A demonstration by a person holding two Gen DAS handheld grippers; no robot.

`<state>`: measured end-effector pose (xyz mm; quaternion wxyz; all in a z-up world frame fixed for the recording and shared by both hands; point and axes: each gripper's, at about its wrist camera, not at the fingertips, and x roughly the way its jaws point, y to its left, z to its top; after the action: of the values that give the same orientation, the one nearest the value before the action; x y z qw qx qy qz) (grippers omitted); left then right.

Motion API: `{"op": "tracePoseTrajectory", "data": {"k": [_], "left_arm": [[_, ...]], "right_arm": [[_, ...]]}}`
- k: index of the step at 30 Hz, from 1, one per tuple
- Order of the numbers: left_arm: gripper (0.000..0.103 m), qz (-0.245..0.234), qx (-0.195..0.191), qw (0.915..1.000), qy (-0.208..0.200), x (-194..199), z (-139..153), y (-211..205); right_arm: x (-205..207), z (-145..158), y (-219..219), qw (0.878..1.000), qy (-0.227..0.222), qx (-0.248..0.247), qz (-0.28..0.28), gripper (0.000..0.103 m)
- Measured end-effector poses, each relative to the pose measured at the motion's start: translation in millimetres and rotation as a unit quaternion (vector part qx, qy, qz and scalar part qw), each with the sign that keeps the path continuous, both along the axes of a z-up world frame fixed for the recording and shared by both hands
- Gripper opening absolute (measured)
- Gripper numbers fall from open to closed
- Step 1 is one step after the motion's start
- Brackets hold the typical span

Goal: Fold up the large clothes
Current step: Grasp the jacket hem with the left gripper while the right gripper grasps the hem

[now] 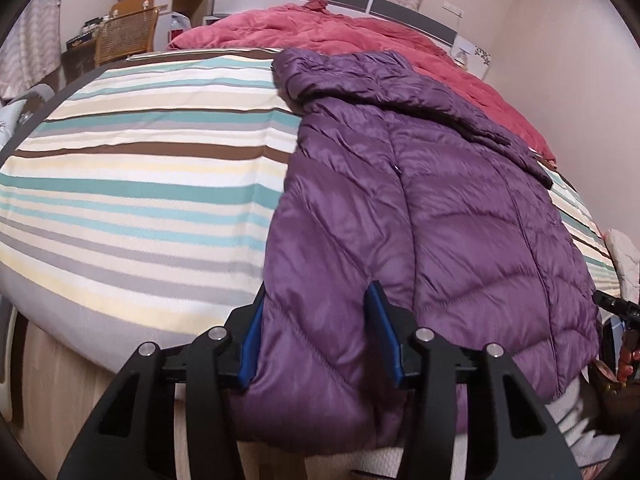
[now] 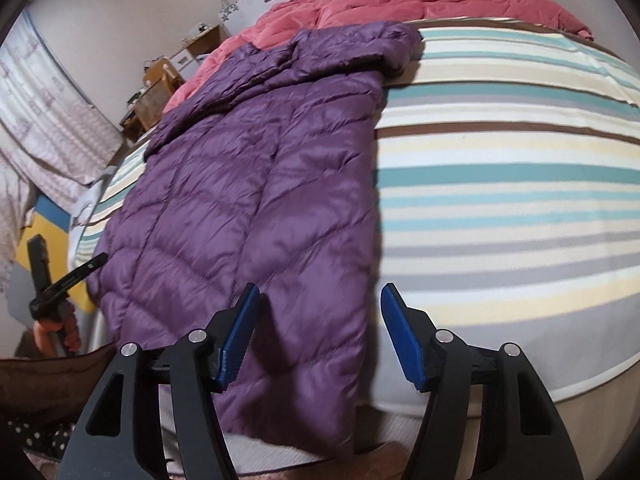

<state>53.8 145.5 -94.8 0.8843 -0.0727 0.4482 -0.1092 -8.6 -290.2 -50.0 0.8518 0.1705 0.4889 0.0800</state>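
Striped bedding covered the bed (image 1: 132,184), with a pink quilt (image 1: 320,28) bunched near the headboard. On the near half lay a purple puffer coat (image 1: 420,200), spread lengthwise with its hem hanging over the bed's front edge. At that hem, the left tool (image 1: 316,332) straddled the coat's left corner, its blue pads partly closed with fabric between them; I could not tell whether they pressed it. At the other corner, the right tool (image 2: 320,332) stood wider, holding nothing.
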Motion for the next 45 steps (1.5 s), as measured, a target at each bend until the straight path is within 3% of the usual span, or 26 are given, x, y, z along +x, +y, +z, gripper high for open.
{"op": "tracePoseTrajectory", "data": {"k": [3, 6, 12, 15, 17, 18, 19, 21, 24, 38, 45], "left_arm": [[0.047, -0.012, -0.003, 0.9999, 0.004, -3.1, 0.5, 0.9], [0.054, -0.024, 0.016, 0.9995, 0.008, -5.1, 1.0, 2.3], [0.053, -0.041, 0.0, 0.9989, 0.022, -11.9, -1.2, -1.6], [0.054, -0.059, 0.02, 0.9979, 0.02, -18.4, -2.4, -9.5], [0.053, -0.056, 0.007, 0.9981, 0.023, -18.5, -3.2, -7.1], [0.048, -0.052, -0.004, 0.9983, 0.027, -18.1, -3.1, -6.0], [0.035, -0.055, -0.016, 0.9978, 0.032, -18.1, -2.7, -6.3], [0.021, -0.068, -0.019, 0.9967, 0.038, -18.8, -2.9, -11.3], [0.013, -0.082, -0.011, 0.9962, 0.029, -23.3, 2.5, -19.1], [0.008, -0.1, -0.072, 0.9921, -0.021, -42.3, 45.1, -10.8], [0.009, -0.104, -0.068, 0.9922, 0.01, -29.6, 24.8, -11.3]], "right_arm": [[-1.9, -2.5, 6.3, 1.0, 0.005, 0.009, 0.02, 0.06], [-4.3, -4.5, 13.6, 0.999, 0.008, 0.01, 0.038, 0.06], [-5.2, -5.4, 22.3, 0.998, 0.007, 0.007, 0.054, 0.056], [-4.0, -5.1, 23.6, 0.998, 0.007, 0.007, 0.062, 0.049], [-4.2, -5.7, 22.1, 0.998, 0.007, 0.013, 0.062, 0.045], [-4.0, -6.8, 20.8, 0.998, 0.008, 0.018, 0.061, 0.041], [-3.8, -7.5, 20.4, 0.998, 0.009, 0.021, 0.06, 0.038], [-3.0, -7.1, 19.6, 0.997, 0.009, 0.032, 0.065, 0.024], [-1.8, -2.5, 11.8, 0.996, -0.003, 0.058, 0.062, 0.014], [-7.7, 31.2, -16.8, 0.994, -0.069, 0.077, 0.037, 0.007], [-1.6, 18.6, -19.1, 0.995, -0.058, 0.065, 0.041, 0.007]]}}
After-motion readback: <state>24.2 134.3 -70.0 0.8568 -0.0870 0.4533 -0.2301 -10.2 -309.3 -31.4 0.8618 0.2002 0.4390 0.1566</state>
